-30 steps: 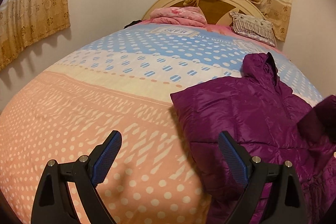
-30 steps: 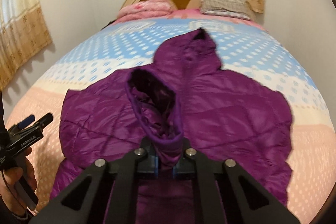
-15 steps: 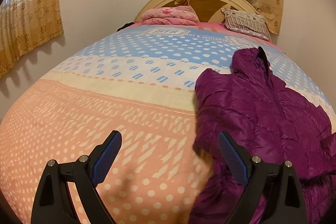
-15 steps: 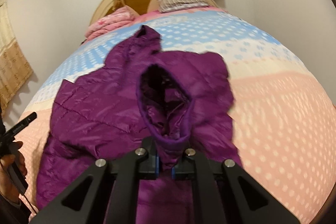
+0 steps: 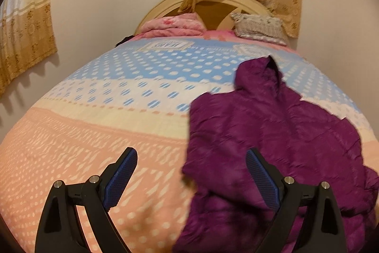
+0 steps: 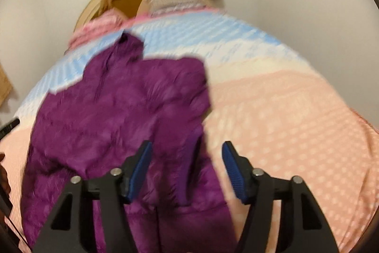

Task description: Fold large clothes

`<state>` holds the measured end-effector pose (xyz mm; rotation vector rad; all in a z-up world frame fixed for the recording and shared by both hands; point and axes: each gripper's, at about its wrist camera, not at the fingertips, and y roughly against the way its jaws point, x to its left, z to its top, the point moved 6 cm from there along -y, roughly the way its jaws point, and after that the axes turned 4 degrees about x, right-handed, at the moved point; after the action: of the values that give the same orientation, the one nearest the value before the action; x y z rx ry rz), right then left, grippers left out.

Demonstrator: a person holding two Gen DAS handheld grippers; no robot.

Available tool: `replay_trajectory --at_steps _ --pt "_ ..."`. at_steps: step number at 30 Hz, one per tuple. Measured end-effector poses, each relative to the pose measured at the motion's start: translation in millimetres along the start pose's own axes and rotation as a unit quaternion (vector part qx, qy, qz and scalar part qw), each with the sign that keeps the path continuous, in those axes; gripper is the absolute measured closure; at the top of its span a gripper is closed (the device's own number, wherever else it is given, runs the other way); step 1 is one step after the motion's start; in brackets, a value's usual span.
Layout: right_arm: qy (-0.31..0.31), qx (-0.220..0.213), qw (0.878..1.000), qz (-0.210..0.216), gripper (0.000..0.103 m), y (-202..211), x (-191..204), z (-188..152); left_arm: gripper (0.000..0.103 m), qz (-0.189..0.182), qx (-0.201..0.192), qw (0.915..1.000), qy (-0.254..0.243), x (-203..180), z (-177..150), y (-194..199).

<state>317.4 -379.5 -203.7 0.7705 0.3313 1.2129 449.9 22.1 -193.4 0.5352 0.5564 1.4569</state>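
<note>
A purple hooded puffer jacket (image 5: pixel 272 134) lies flat on the bed, hood towards the headboard. In the right wrist view the jacket (image 6: pixel 113 110) has its right sleeve folded over the body, the cuff lying between my fingers. My right gripper (image 6: pixel 187 167) is open just above that sleeve and holds nothing. My left gripper (image 5: pixel 189 174) is open and empty above the jacket's left edge, with its right finger over the fabric.
The bed has a quilt (image 5: pixel 94 134) in peach, cream and blue bands with dots. A pink folded blanket (image 5: pixel 173 25) and a grey pillow (image 5: pixel 258 27) lie at the wooden headboard. Curtains hang behind and on the left wall.
My right gripper opened and let go of the sleeve cuff, which now lies folded across the jacket. The right view swung rightwards. My left gripper stayed open and shifted slightly.
</note>
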Motion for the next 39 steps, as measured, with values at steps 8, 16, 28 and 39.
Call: replay_trajectory --at_steps 8,16,28,39 --pt "0.057 0.047 0.995 0.066 0.056 -47.6 66.0 7.8 0.01 -0.024 0.05 0.9984 -0.01 -37.0 -24.5 -32.1" --pt "0.076 0.079 0.993 0.042 0.058 -91.5 72.4 -22.7 0.01 -0.025 0.084 0.9962 -0.006 -37.8 -53.5 -55.1" --pt "0.101 0.079 0.992 0.019 0.058 -98.7 74.6 -34.6 0.007 -0.045 0.115 0.9921 0.024 -32.7 -61.6 -67.2" --pt "0.1 0.004 0.995 0.027 0.049 -62.9 73.0 54.9 0.007 -0.027 0.041 0.9987 0.011 -26.5 21.0 -32.3"
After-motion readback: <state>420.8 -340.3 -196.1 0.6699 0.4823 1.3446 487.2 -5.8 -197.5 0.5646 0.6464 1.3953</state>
